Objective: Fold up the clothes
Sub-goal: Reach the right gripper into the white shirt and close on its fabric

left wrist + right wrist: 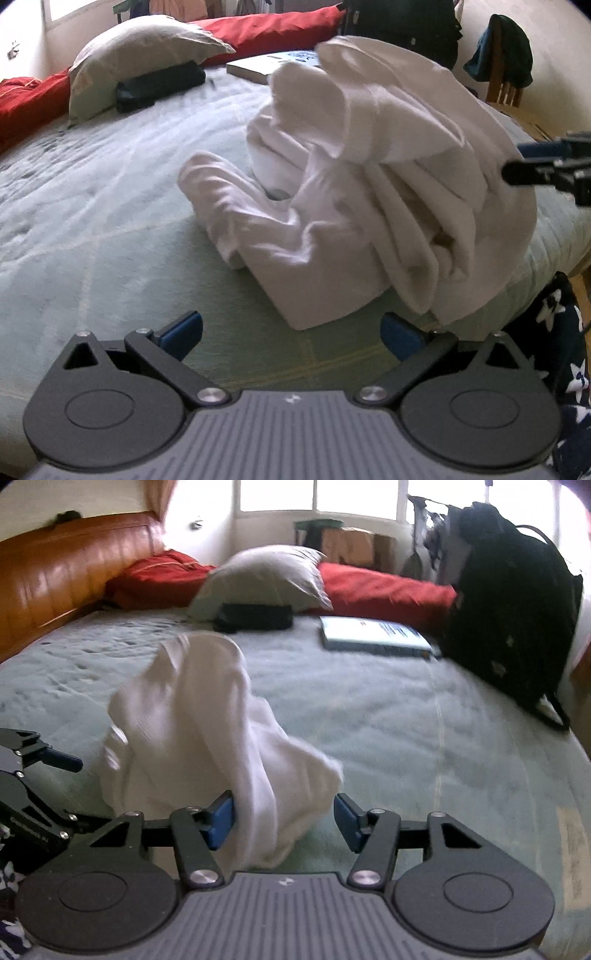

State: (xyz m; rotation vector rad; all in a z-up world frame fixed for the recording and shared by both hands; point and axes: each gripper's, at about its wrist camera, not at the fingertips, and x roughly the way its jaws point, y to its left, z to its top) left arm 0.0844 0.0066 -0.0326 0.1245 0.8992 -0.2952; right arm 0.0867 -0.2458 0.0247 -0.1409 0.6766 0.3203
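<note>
The bed [406, 738] is lying under a pale green cover, with a pillow [266, 576], a book [373, 635] and a black bag [509, 609] sitting toward its far side. The white garment [362, 192] is resting near the bed's near edge, bunched and heaped, one flatter panel spreading toward the left gripper [291, 334]. It is not lying folded. The left gripper is hovering just short of that panel, jaws released and holding nothing. The right gripper [284, 821] is standing with jaws spread, cloth hanging between its fingers; the picture is blurred, and no pinch is showing. In my judgement, good work here is depending on seeking a hem or corner rather than the heap's middle, each gripper taking one layer only, then drawing the cloth flat before creasing.
</note>
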